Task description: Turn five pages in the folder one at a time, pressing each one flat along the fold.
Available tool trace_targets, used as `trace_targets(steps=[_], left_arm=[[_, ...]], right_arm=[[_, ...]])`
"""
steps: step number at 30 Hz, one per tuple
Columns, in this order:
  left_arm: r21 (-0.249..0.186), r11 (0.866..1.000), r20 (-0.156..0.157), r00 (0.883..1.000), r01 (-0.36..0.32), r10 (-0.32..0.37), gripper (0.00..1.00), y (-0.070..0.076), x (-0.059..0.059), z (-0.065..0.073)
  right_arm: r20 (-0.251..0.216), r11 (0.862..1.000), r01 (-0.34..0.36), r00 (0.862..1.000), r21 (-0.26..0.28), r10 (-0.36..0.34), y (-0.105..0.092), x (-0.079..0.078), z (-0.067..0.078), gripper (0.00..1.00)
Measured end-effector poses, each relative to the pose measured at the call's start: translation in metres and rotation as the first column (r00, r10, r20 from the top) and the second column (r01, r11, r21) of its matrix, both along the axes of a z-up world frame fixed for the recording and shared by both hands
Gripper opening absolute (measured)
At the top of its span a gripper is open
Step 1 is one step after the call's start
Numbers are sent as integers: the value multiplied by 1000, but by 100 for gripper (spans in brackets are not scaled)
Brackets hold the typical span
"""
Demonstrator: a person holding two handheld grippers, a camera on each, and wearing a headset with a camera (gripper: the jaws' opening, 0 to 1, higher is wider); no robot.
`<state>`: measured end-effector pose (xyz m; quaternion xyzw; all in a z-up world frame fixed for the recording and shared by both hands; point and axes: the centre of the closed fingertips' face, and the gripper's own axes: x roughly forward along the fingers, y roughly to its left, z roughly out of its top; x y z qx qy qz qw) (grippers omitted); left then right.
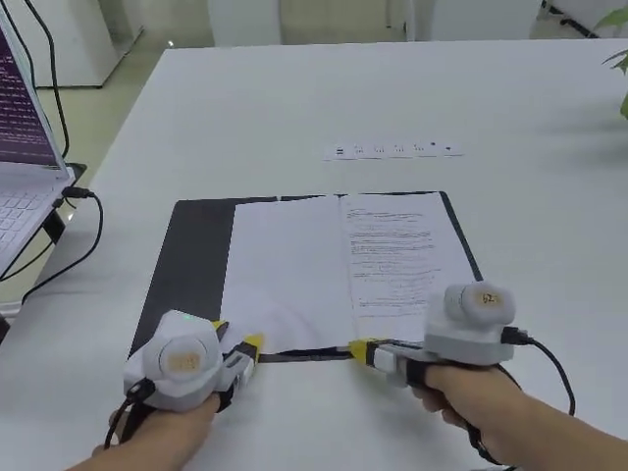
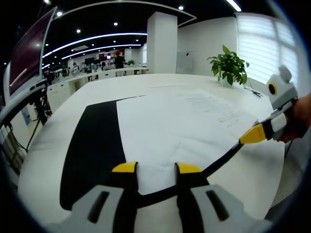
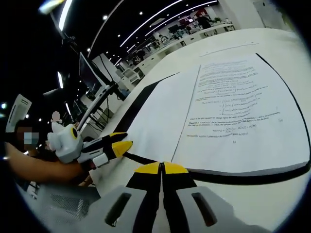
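At the counter's (image 1: 294, 98) near edge the folder (image 1: 186, 265) lies open, with a blank sheet (image 1: 285, 270) at 9 o'clock and a printed page (image 1: 402, 255) at 3. At least one page looks turned (how many, I cannot tell), so most turns may remain. The left claw (image 1: 247, 348) has its jaws parted at the 6 o'clock edge. The right claw (image 1: 361, 351) is pinched closed on nothing visible at the fold's foot. A laptop (image 1: 20, 157) at 10, a power strip (image 1: 392, 150) at 12 and a plant (image 1: 618, 69) at 2 stand well apart, and I judge that nothing obstructs the pages.
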<state>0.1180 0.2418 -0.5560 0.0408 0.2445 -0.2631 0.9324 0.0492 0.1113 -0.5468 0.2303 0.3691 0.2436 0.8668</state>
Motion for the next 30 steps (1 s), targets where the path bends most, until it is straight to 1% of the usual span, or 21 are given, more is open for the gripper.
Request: trace_targets(steps=[1, 3, 4, 5, 7, 8, 9, 10, 13, 14, 15, 16, 17, 18, 19, 20, 22, 25, 26, 28, 30], left_arm=[[1, 1000, -2, 1000, -1, 1, 29, 0, 0, 0], [2, 1000, -5, 1000, -1, 1, 29, 0, 0, 0], [3, 1000, -7, 1000, -1, 1, 29, 0, 0, 0], [8, 1000, -11, 1000, 0, 0, 29, 0, 0, 0], [16, 1000, -24, 1000, 1, 0, 29, -1, 0, 1], [19, 1000, -31, 1000, 0, 0, 29, -1, 0, 1], [26, 1000, -47, 999, 2, 0, 29, -2, 1, 1], [27, 1000, -61, 998, 5, -4, 31, -3, 0, 1], [34, 999, -131, 991, 3, 1, 35, -6, -1, 2], [46, 999, -169, 986, 0, 8, 36, -6, -2, 1], [48, 999, -198, 980, -9, 18, 36, -7, -3, 1], [44, 999, -244, 969, -31, 40, 38, -7, -5, 3], [23, 999, -253, 966, -40, 44, 39, -10, -5, 6], [-6, 999, -230, 973, -38, 35, 40, -13, -4, 16], [-23, 999, -219, 975, -39, 33, 39, -15, -5, 22], [-50, 997, -222, 974, -50, 38, 38, -17, -7, 30], [-98, 993, -240, 970, -62, 37, 36, -21, -14, 43], [-114, 992, -221, 975, -48, 22, 36, -24, -22, 57], [-116, 992, -218, 976, -40, 14, 36, -25, -27, 63], [-125, 992, -220, 976, -33, 5, 36, -26, -32, 68], [-126, 992, -218, 976, -23, -6, 38, -27, -39, 73]], right_arm=[[-21, 1000, 1, 1000, 15, -1, 1, -4, 1, 0], [-38, 1000, 4, 999, 13, -3, -2, -9, 4, 0], [-58, 1000, 7, 998, 21, -6, -2, -13, 6, 0], [-74, 999, 21, 997, 34, -19, -3, -15, 10, 0], [-70, 997, 61, 996, 47, -58, -9, -15, 21, 0], [-90, 996, 77, 993, 53, -72, -11, -17, 23, 0], [-99, 992, 111, 990, 66, -104, -14, -16, 29, 0], [-87, 989, 129, 989, 74, -122, -17, -15, 34, 0], [-94, 979, 180, 981, 92, -171, -25, -17, 47, 0], [-98, 976, 192, 978, 100, -182, -27, -19, 52, 0], [-97, 976, 194, 978, 102, -184, -29, -20, 55, 0], [-91, 972, 205, 977, 116, -195, -31, -21, 61, 0], [-88, 967, 220, 974, 128, -210, -33, -21, 65, 0], [-97, 959, 250, 966, 133, -239, -38, -22, 68, 0], [-101, 956, 263, 963, 132, -251, -42, -22, 70, 0], [-104, 949, 288, 955, 128, -276, -48, -24, 73, 0], [-84, 942, 315, 948, 118, -307, -57, -25, 79, 0], [-75, 926, 362, 932, 104, -355, -72, -28, 83, 0], [-71, 924, 368, 929, 102, -362, -75, -29, 84, 0], [-64, 921, 375, 927, 102, -370, -80, -31, 85, 0], [-52, 915, 395, 918, 85, -392, -89, -31, 83, 0]])
